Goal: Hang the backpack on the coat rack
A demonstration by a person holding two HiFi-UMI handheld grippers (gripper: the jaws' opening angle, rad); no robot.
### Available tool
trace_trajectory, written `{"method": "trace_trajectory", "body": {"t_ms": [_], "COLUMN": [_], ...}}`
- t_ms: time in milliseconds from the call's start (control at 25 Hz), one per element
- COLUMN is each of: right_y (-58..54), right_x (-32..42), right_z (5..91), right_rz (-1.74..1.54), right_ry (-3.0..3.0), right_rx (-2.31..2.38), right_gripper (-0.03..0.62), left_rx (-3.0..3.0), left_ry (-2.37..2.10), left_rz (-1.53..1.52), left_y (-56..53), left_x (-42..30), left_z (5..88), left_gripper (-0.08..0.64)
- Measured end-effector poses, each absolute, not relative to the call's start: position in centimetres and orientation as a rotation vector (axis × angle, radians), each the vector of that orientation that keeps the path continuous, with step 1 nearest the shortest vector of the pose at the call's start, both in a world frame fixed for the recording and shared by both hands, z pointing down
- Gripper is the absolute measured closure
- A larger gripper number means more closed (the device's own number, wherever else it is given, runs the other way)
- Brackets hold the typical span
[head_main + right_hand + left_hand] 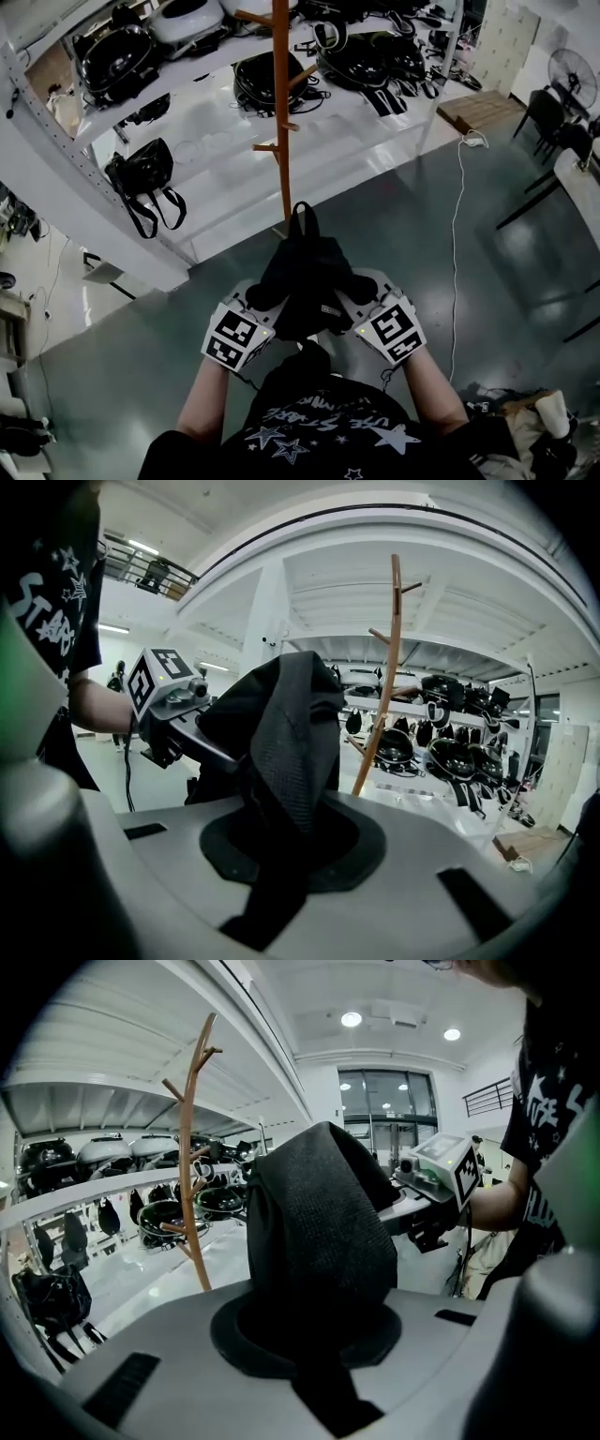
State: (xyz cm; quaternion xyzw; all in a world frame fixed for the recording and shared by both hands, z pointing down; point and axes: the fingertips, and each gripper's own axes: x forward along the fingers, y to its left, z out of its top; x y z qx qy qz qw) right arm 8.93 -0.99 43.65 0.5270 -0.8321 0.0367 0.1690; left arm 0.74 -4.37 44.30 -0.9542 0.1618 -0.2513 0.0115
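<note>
T-shirt (323, 422): white lettering among stars, not clearly readable. Left cube (232, 337), right cube (394, 330): black-white square markers.

Left gripper (305, 1335) clamped on black backpack (319, 1227), centre frame; fabric rose above grey housing; right gripper (394, 1206) met same backpack from right; wooden coat rack (191, 1166) stood upright at left, apart from backpack; black bags (52, 1299) hung lower left.

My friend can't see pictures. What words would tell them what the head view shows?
Seen from above, a person holds a black backpack out in front, the left gripper and right gripper both shut on it. A wooden coat rack stands ahead on the grey floor, its pegs bare. Behind it, white shelves hold more black bags.
</note>
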Motion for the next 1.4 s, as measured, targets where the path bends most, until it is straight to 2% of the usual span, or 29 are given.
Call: {"method": "trace_trajectory", "body": {"t_ms": [720,1400], "right_y": [-18.5,-24.8], "right_x": [14.6,19.3], "right_z": [40.9,42.3], "right_rz": [-0.011,-0.051], "right_ry": [-2.263,-2.297], "right_rx": [1.513,1.350], "right_gripper": [0.528,0.528], "left_rx": [-2.964,-2.970], "left_ry": [0.529,0.789], "left_rz": [-0.618,-0.625], "left_y": [-22.0,-27.1], "left_x": [6.5,10.9], "left_z": [42.2,43.8], "left_gripper": [0.482,0.480]}}
